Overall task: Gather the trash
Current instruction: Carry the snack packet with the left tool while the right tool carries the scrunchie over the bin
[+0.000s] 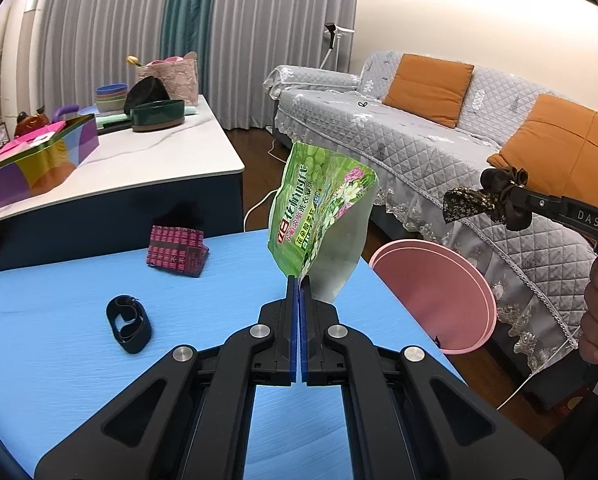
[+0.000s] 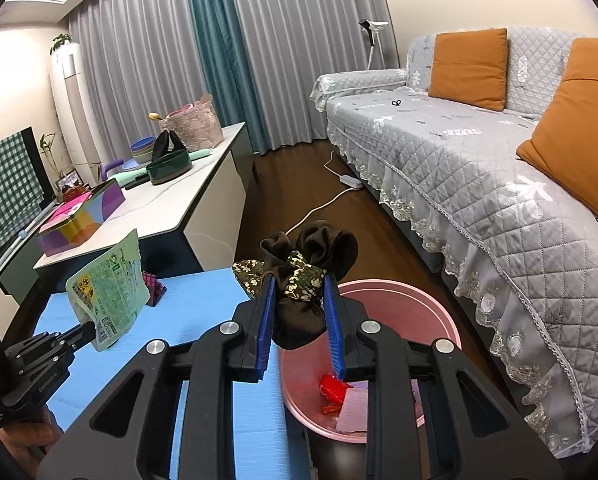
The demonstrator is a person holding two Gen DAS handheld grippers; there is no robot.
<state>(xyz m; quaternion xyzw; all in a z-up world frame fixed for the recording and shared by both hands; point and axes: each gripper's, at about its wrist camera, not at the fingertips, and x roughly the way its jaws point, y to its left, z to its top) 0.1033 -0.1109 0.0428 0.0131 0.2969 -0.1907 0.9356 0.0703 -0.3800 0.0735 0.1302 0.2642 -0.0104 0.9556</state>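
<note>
My left gripper point(image 1: 299, 277) is shut on the bottom edge of a green detergent pouch point(image 1: 319, 216), held upright above the right side of the blue table point(image 1: 59, 272). The pouch point(image 2: 109, 284) and left gripper point(image 2: 86, 330) also show at the left of the right wrist view. My right gripper point(image 2: 299, 280) is shut on a brown scrunchie bow with a floral ribbon point(image 2: 303, 276), over the rim of the pink bin point(image 2: 399, 292). The bin point(image 1: 439, 300) stands beside the table's right edge. In the left wrist view the bow point(image 1: 495, 196) hangs from the right gripper at the far right.
A magenta patterned packet point(image 1: 177, 252) and a black strap loop point(image 1: 129, 324) lie on the blue table. Red and pink scraps point(image 2: 339, 396) sit in the bin. A white counter point(image 1: 159, 152) with boxes and bowls stands behind; a grey sofa point(image 1: 439, 148) is at right.
</note>
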